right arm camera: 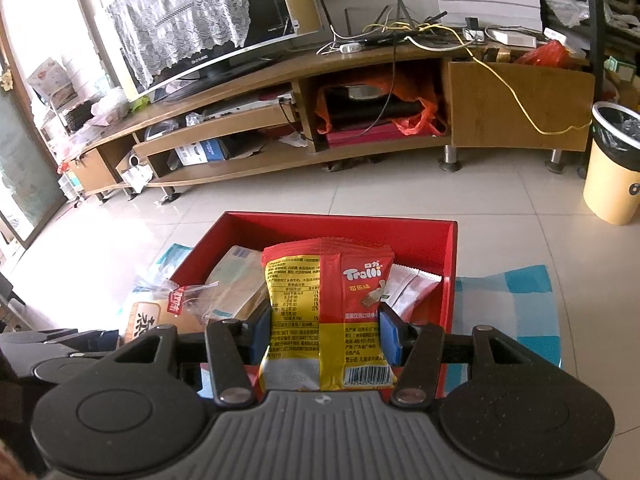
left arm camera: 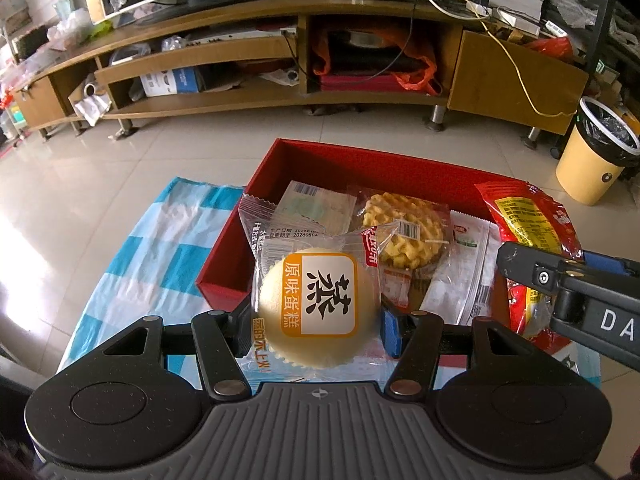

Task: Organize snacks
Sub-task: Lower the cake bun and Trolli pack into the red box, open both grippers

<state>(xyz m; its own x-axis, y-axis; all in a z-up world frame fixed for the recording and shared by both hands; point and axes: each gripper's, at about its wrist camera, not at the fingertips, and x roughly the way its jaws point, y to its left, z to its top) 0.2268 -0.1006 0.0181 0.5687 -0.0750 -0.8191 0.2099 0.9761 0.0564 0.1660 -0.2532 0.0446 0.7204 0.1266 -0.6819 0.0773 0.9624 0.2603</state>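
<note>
between my left gripper's [left arm camera: 318, 316] blue pads sits a wrapped steamed cake [left arm camera: 320, 304], pinched across its round middle so the soft sponge doesn't slide; it hangs at the near edge of the red box [left arm camera: 360, 156], over the blue checked cloth [left arm camera: 160, 248]. round, pale yellow, clear wrapper, orange-framed white label with big black characters. my right gripper [right arm camera: 326, 330] squeezes a red and yellow gummy packet [right arm camera: 328, 300] by its lower half, upright, so the top stands free above the box. i judge both are held over the opening to be dropped in beside the waffle [left arm camera: 404, 228] and the flat packets already lying inside. the packet is crinkly, barcode at its bottom.
</note>
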